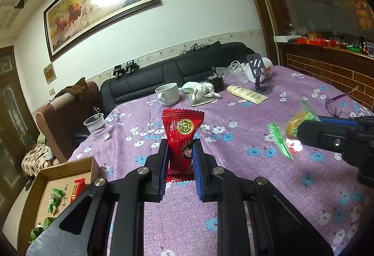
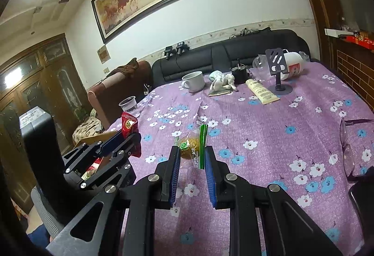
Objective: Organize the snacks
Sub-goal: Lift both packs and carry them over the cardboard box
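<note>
So you've got both tongs pinched shut: left gripper (image 1: 180,158) on the red snack packet (image 1: 181,136), right gripper (image 2: 192,158) on the green-sealed snack (image 2: 192,147). Next, I'd guess, carry them to the cardboard box (image 1: 67,168).

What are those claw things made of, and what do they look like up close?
Both look alike. The left gripper and right gripper each have two flat black fingers lined with ribbed blue pads. Behind them, black slotted link bars pivot on round silver pins. No cables, markings or sleeves show.
</note>
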The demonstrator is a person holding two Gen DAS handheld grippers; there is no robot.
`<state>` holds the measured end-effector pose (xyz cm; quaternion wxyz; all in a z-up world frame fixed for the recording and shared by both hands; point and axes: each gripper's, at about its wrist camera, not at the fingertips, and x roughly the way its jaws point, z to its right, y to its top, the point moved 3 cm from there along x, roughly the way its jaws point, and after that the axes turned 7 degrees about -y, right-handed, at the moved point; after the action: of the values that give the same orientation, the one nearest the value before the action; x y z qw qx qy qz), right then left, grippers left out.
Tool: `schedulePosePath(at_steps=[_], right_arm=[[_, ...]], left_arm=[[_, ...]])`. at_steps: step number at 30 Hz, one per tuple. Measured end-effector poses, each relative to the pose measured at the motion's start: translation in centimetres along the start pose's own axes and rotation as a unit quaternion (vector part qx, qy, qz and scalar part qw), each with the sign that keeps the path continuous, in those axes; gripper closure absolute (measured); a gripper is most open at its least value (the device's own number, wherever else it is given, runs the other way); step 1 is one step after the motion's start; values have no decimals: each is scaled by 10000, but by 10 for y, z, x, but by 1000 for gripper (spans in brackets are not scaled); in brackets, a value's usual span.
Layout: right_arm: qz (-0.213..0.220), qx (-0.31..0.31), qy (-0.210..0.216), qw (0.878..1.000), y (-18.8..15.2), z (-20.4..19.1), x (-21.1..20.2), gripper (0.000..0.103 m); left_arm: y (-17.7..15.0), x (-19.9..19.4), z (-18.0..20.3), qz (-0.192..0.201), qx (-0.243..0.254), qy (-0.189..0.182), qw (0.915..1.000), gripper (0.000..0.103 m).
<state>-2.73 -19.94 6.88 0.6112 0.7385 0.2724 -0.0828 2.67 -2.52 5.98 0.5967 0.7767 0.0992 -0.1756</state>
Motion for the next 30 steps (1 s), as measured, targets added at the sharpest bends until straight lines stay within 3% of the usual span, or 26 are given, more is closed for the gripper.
schedulePosePath(at_steps=[7,13,21,30], right_arm=[[199,133,66,9997,5,3,-10,81],[256,116,15,9996,8,-1,-13,81],[185,-83,221,9996,10,-31,-22,81],[-11,-516,728,9960,6,-93,-23,81]], left_arm=[[1,-35,-3,41,-17,-91,9999,86],[-5,-67,-32,72,-259,-56,9996,86],[-25,-84,-90,-20,-782,386,9962,86],[-58,-85,-153,-234,-1423,948,9850,86]])
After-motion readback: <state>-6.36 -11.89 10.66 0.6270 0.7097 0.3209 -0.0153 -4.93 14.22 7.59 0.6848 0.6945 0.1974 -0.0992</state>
